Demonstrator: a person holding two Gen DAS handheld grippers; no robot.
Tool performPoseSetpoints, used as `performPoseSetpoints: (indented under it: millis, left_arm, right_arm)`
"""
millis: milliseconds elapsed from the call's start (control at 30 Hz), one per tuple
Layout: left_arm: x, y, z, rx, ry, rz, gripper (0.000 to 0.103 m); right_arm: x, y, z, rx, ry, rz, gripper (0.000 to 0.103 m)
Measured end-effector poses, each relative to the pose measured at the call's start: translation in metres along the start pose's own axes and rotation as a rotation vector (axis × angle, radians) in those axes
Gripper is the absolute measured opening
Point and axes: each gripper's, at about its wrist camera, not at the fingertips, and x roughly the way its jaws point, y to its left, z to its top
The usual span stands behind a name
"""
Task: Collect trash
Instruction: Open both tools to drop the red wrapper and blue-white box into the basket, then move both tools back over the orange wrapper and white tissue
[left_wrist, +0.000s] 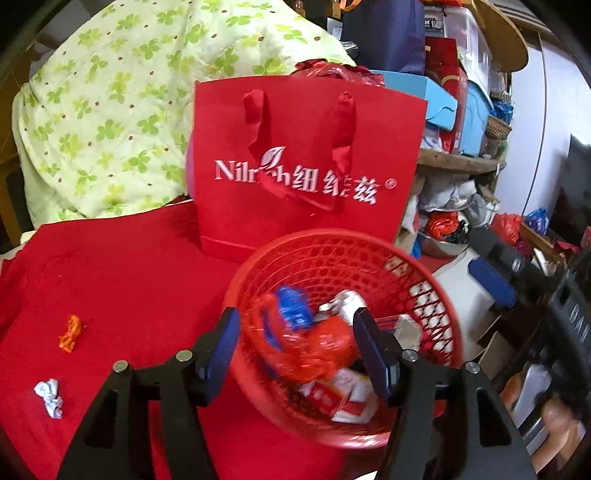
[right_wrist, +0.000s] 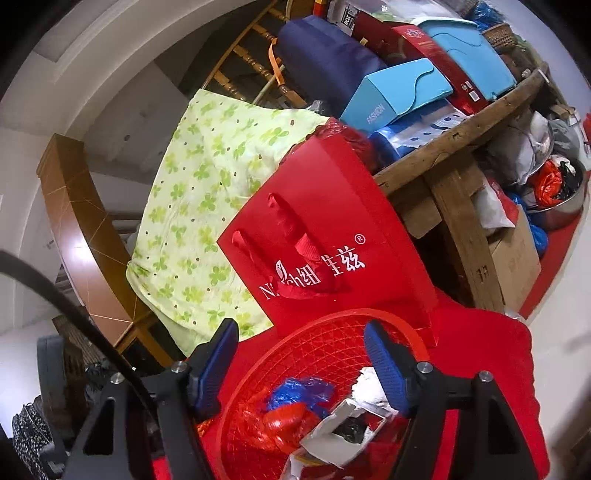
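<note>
Left wrist view, from left to right: a crumpled white paper scrap (left_wrist: 48, 397) lies on the red cloth (left_wrist: 122, 280) near the left edge; just above it, apart from it, sits a twisted orange wrapper (left_wrist: 71, 333); behind them a green clover-print quilt (left_wrist: 107, 110) is heaped up; at centre a red gift bag (left_wrist: 306, 206) with white lettering stands upright on the cloth; directly in front of the bag is the red mesh basket (left_wrist: 436, 295), holding red and blue plastic wrappers (left_wrist: 295, 332) and torn red-and-white cartons (left_wrist: 343, 398), blurred; the left gripper (left_wrist: 295, 354) hangs over the basket's near side with its blue-padded fingers spread wide and nothing between them; at far right the right gripper (left_wrist: 491, 273) shows beside the basket, too little of it to tell its state here.

Right wrist view, same order: the quilt (right_wrist: 199, 206) drapes at left; the gift bag (right_wrist: 332, 236) leans at centre; the basket (right_wrist: 317, 332) sits below it with the wrappers (right_wrist: 291, 406) and a torn white carton (right_wrist: 332, 432) inside; the right gripper (right_wrist: 299, 365) is over the basket, fingers spread apart, holding nothing; a wooden shelf (right_wrist: 458, 136) stacked with blue boxes (right_wrist: 399, 92) fills the right.
</note>
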Motion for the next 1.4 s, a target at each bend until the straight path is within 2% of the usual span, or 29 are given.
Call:
performPoseSetpoints:
  millis: [200, 467, 600, 700, 800, 1167, 1400]
  left_arm:
    - [-0.018, 0.035, -0.022, -0.031, 0.018, 0.101, 0.066]
    - [-0.047, 0.103, -0.073, -0.101, 0.063, 0.24, 0.066]
    - [-0.062, 0.149, -0.101, -0.19, 0.083, 0.308, 0.066]
    - [-0.072, 0.179, -0.119, -0.244, 0.09, 0.371, 0.066]
    - [-0.077, 0.204, -0.133, -0.314, 0.103, 0.399, 0.066]
    - [-0.074, 0.261, -0.174, -0.479, 0.116, 0.415, 0.066]
    - [-0.069, 0.299, -0.2, -0.579, 0.121, 0.434, 0.066]
  right_arm:
    - [0.01, 0.033, -0.009, -0.068, 0.004, 0.04, 0.074]
    - [0.017, 0.103, -0.038, -0.272, -0.034, 0.149, 0.074]
    - [0.024, 0.139, -0.061, -0.39, -0.028, 0.207, 0.074]
    - [0.038, 0.159, -0.079, -0.44, 0.024, 0.228, 0.074]
    - [0.055, 0.173, -0.095, -0.464, 0.089, 0.234, 0.074]
    - [0.124, 0.194, -0.15, -0.439, 0.378, 0.178, 0.074]
    - [0.155, 0.201, -0.182, -0.406, 0.51, 0.166, 0.074]
